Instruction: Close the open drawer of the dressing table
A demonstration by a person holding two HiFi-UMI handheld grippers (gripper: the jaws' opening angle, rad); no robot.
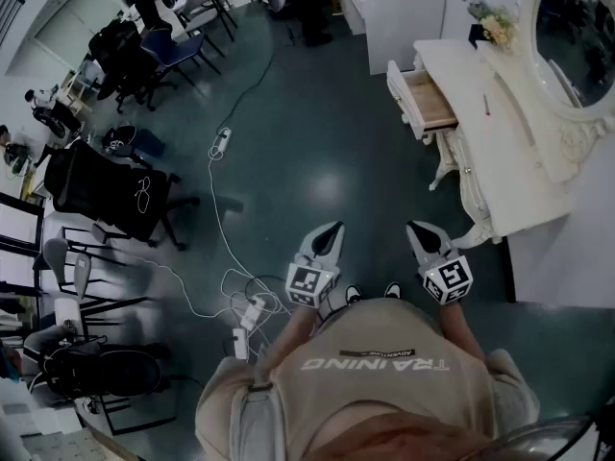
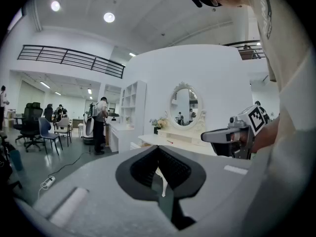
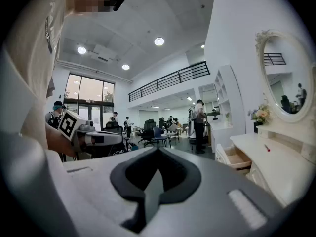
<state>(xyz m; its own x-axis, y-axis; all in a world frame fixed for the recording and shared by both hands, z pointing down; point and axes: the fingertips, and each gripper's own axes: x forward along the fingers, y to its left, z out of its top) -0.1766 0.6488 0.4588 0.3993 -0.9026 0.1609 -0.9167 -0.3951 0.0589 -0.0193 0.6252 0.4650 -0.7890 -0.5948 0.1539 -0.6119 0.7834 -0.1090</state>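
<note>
Dressing table [image 1: 500, 152] ahead right of my right gripper [image 1: 420, 230], drawer [image 1: 430, 102] out from its front edge, flowers [image 1: 494, 29] on its far corner

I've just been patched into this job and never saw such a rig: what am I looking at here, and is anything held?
There is no robot arm. A person holds a grey left gripper and a matching right gripper, each bearing a cube with square markers. The top-down picture comes from a camera on the person's head; the other two come from cameras riding on each gripper, looking along its black padded fingers. Both pairs are closed tip to tip, holding nothing. Ahead on the right stands the white carved dressing table with an oval mirror; its wood-lined drawer is pulled out. On its top sit a small bunch of flowers and a small red item, too small to identify.
</note>
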